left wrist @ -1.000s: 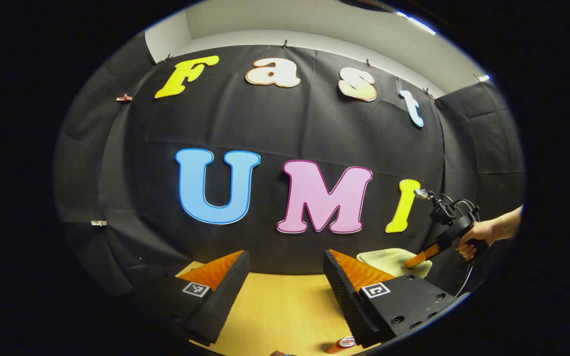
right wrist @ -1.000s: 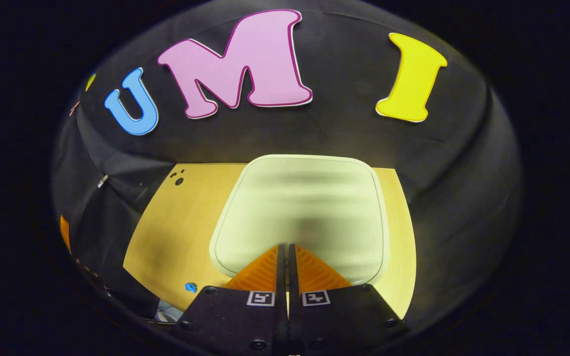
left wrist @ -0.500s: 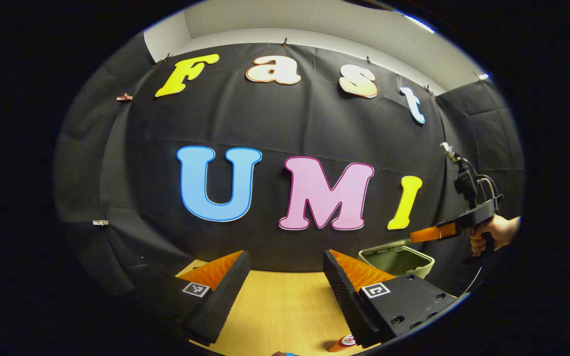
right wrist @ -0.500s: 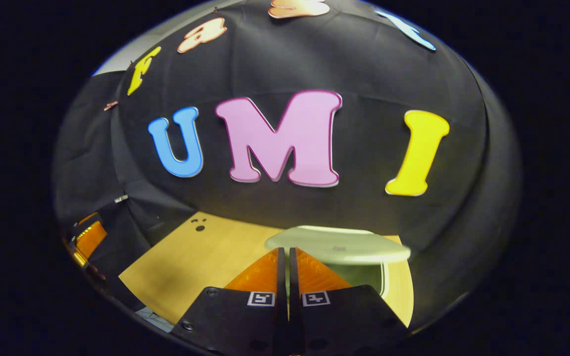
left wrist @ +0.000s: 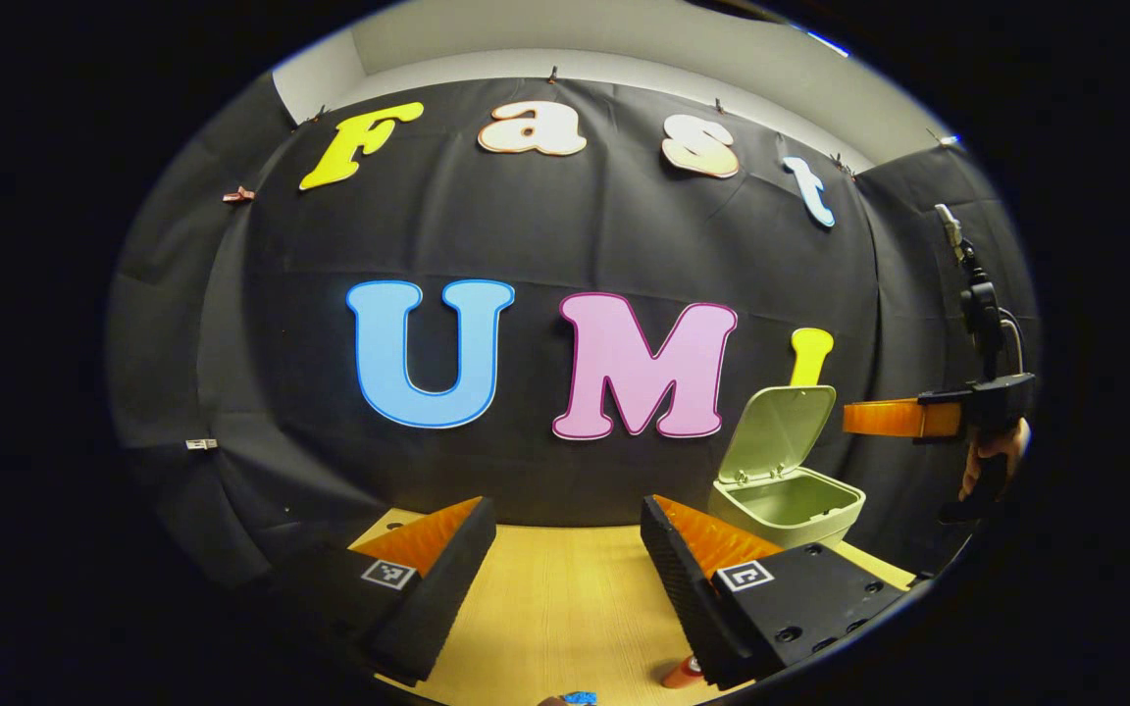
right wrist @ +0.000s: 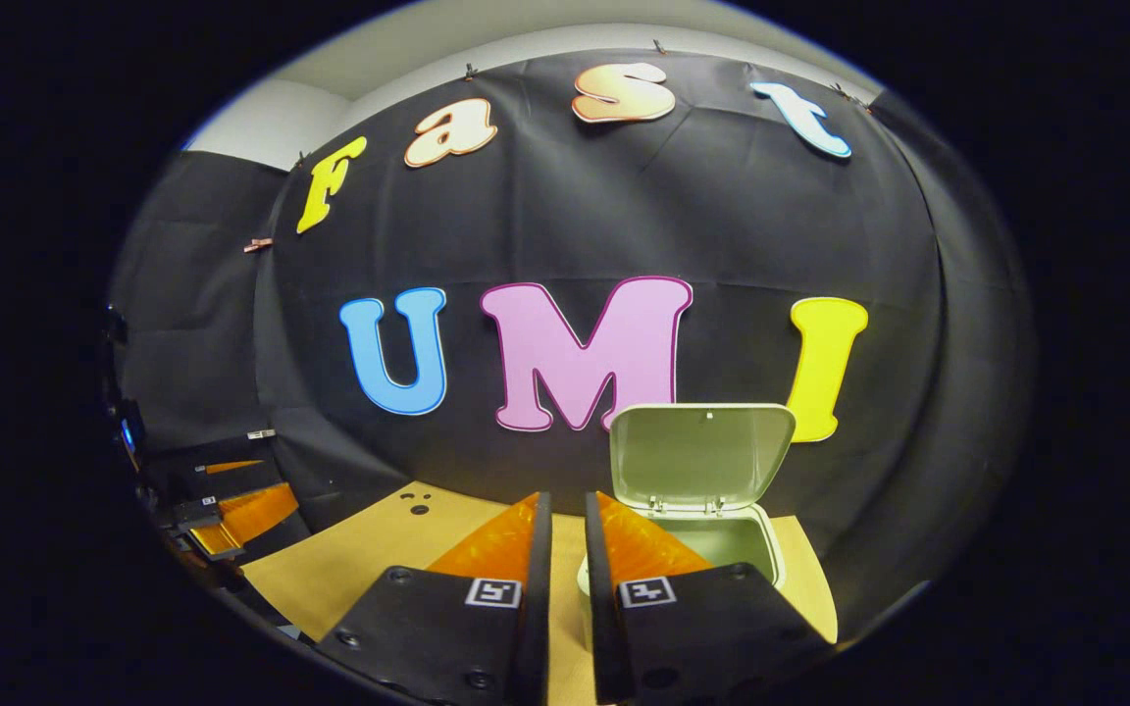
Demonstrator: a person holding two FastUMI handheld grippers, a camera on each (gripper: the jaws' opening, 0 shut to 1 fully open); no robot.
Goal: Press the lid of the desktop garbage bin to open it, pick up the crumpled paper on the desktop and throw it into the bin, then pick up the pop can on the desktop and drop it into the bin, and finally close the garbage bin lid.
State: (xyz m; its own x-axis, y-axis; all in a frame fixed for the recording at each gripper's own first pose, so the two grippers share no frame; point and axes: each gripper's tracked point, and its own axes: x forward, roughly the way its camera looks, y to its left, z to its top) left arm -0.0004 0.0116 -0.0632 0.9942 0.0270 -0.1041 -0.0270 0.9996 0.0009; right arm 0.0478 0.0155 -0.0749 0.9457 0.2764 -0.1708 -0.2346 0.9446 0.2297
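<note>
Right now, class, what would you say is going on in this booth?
A person is working with two handheld grippers at a wooden desktop. The small green garbage bin stands with its lid flipped up, so the opening step looks done. The right gripper hovers just in front of the bin, its fingers nearly together and holding nothing. The left gripper is open and empty over the desktop, with the pop can low beside it, not yet picked up.

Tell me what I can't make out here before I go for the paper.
- Bin floor: right gripper view, hidden by the right gripper; left gripper view, by the bin's rim.
- Pop can: left gripper view, cut off behind the left gripper.
- Blue scrap: same view, cut by the edge, too small to identify.
</note>
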